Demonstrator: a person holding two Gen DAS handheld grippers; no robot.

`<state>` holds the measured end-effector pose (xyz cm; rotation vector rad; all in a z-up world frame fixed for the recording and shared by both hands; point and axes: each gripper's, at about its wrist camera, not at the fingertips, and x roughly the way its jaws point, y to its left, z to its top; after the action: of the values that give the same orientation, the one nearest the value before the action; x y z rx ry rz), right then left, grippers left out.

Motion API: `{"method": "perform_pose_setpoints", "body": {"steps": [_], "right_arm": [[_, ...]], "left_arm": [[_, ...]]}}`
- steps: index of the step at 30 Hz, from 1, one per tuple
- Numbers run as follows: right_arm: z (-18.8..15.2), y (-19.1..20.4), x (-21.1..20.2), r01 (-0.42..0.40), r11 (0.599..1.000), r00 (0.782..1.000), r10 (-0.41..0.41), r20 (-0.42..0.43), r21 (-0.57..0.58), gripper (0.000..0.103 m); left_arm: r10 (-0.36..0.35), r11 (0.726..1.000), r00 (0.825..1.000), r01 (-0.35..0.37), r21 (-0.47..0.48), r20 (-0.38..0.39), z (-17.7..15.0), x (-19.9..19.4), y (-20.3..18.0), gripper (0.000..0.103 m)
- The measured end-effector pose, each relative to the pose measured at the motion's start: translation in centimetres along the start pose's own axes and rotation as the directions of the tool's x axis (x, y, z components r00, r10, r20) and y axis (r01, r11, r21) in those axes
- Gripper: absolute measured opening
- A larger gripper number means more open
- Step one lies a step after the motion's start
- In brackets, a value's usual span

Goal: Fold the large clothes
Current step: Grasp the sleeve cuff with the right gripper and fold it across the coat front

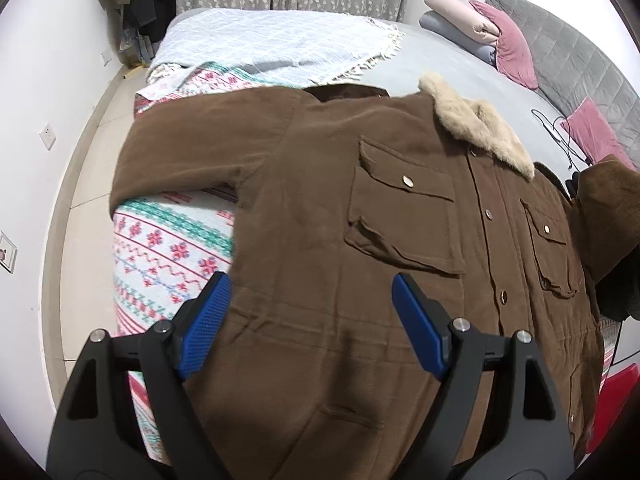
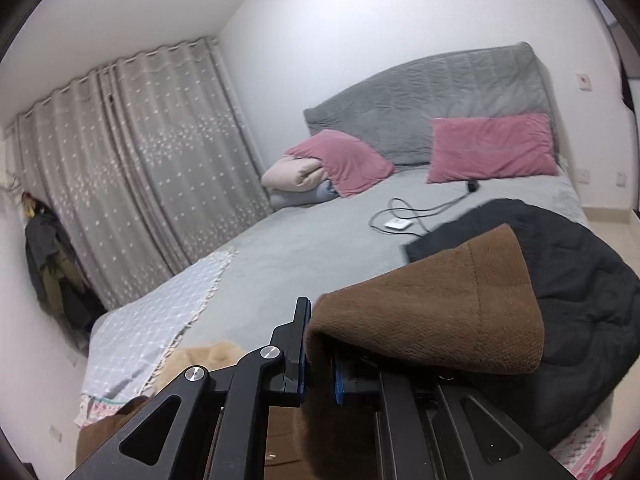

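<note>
Coat (image 1: 360,240) lies face up, buttoned, mid-frame in the left view on the bed (image 1: 440,60); left gripper (image 1: 308,320) hovers over its lower front with fingers wide apart and empty, right gripper (image 2: 320,352) has fingers clamped on the sleeve (image 2: 432,304), lifted at lower centre of the right view. Risk, I'd say: thick cuff is pinched only near its edge, so it could slip out mid-fold, or the pull could drag the unpinned body askew. Dark jacket (image 2: 580,280) lies just beyond the sleeve at right, cable (image 2: 404,208) and pillows (image 2: 492,148) further up, blanket (image 1: 272,48) upper left.
</note>
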<state>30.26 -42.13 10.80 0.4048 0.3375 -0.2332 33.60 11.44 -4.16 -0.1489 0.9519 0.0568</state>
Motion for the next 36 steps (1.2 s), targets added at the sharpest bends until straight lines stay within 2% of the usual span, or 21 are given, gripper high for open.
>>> {"method": "perform_pose_setpoints", "body": {"steps": [4, 8, 13, 17, 21, 25, 29, 36], "right_arm": [[-1.5, 4.9, 1.4, -0.02, 0.997, 1.0, 0.019, -0.018, -0.072, 0.009], [-5.2, 9.4, 3.1, -0.051, 0.987, 0.997, 0.04, -0.073, -0.15, 0.009], [-10.8, 14.8, 5.2, -0.097, 0.954, 0.987, 0.055, -0.154, -0.282, 0.009], [-15.9, 19.3, 6.4, -0.139, 0.897, 0.977, 0.054, -0.208, -0.419, 0.009], [-21.2, 23.5, 7.4, -0.172, 0.811, 0.969, 0.036, -0.244, -0.56, 0.009], [-25.3, 25.4, 8.4, -0.223, 0.731, 0.95, 0.015, -0.311, -0.645, 0.011], [-28.9, 25.4, 9.3, -0.255, 0.685, 0.929, -0.022, -0.37, -0.682, 0.012], [-30.6, 23.8, 9.4, -0.306, 0.683, 0.898, -0.023, -0.439, -0.663, 0.013]], "left_arm": [[-0.01, 1.0, 1.0, 0.01, 0.0, 0.002, 0.1, -0.4, 0.5, 0.083], [-0.014, 1.0, 1.0, 0.014, 0.001, 0.0, 0.0, -0.6, 0.8, 0.083], [-0.021, 1.0, 1.0, 0.021, -0.003, -0.002, -0.1, -0.8, 1.3, 0.083], [-0.024, 1.0, 1.0, 0.024, -0.004, -0.003, -0.3, -1.0, 1.7, 0.083], [-0.034, 0.999, 0.999, 0.033, -0.014, -0.011, -0.2, -0.9, 2.1, 0.083], [-0.046, 0.998, 0.999, 0.046, -0.032, -0.022, -0.2, -0.8, 2.3, 0.083], [-0.068, 0.996, 0.997, 0.066, -0.052, -0.04, -0.1, -0.5, 2.6, 0.083], [-0.075, 0.995, 0.996, 0.071, -0.072, -0.055, -0.2, 0.0, 2.6, 0.083]]}}
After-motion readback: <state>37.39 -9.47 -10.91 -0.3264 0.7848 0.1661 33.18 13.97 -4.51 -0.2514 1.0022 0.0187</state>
